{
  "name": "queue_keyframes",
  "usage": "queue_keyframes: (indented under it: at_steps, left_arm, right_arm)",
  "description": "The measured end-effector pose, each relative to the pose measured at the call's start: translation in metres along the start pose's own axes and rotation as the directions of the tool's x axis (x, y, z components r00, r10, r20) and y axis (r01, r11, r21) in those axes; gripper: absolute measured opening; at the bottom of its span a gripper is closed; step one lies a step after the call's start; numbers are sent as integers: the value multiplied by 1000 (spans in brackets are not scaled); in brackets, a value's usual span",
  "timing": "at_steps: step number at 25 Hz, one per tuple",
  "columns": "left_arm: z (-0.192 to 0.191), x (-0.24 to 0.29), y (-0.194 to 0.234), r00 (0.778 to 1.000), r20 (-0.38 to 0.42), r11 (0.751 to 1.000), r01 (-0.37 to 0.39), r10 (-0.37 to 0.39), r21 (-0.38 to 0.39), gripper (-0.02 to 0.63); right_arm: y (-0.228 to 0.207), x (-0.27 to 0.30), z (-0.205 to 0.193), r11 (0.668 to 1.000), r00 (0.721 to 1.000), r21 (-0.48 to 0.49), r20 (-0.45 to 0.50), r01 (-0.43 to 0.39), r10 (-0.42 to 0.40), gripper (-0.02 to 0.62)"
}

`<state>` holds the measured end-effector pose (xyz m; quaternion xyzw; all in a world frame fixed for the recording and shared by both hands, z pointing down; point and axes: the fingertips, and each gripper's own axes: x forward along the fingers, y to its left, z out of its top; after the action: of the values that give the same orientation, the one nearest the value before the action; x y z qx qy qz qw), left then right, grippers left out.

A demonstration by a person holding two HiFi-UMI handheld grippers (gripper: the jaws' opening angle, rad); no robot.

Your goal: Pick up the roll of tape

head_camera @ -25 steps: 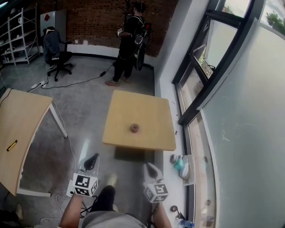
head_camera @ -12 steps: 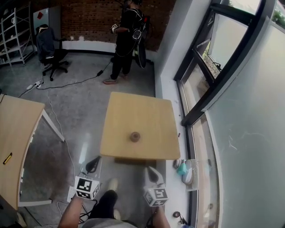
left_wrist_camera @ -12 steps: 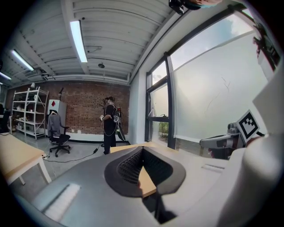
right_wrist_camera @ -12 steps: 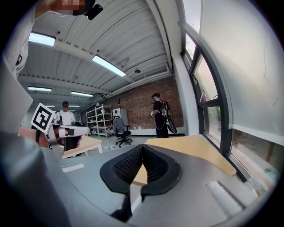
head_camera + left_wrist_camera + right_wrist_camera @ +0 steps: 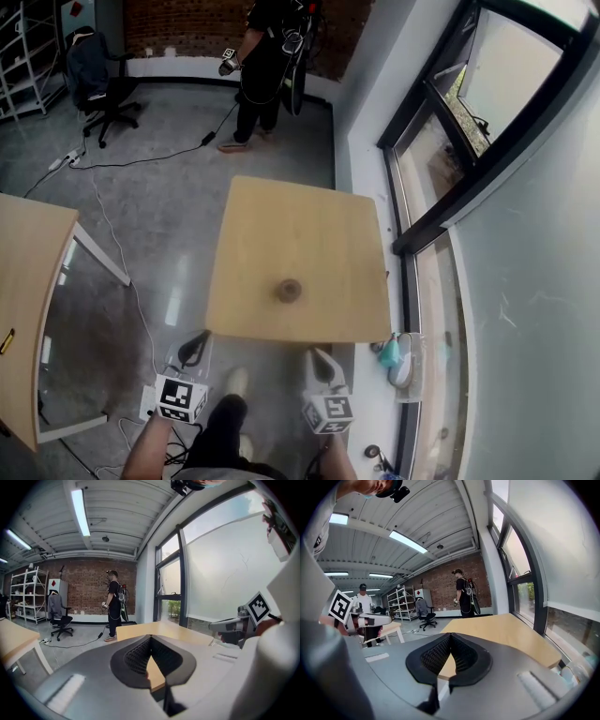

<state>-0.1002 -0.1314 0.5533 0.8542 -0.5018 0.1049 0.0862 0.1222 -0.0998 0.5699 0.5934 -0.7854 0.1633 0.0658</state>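
Black office chair (image 5: 97, 75) and standing person (image 5: 265, 66) before brick wall (image 5: 178, 23)

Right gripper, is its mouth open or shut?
Shut. In the right gripper view, the right gripper has its two jaw tips touching, with nothing held between them.

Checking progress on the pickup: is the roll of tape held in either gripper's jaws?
No, the roll of tape lies alone on the table, with the left gripper and right gripper short of its near edge.
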Motion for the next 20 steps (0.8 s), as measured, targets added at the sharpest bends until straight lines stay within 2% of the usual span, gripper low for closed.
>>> queue_keyframes:
  at_steps: [8, 20]
  left_arm:
    - [-24, 48, 6, 998, -50, 999, 38, -38, -3, 0]
    - [-52, 103, 12, 989, -120, 996, 90, -89, 4, 0]
  right_arm:
    - [-18, 41, -26, 999, 998, 34, -54, 20, -18, 14]
    - [-48, 94, -58, 998, 991, 28, -127, 50, -46, 14]
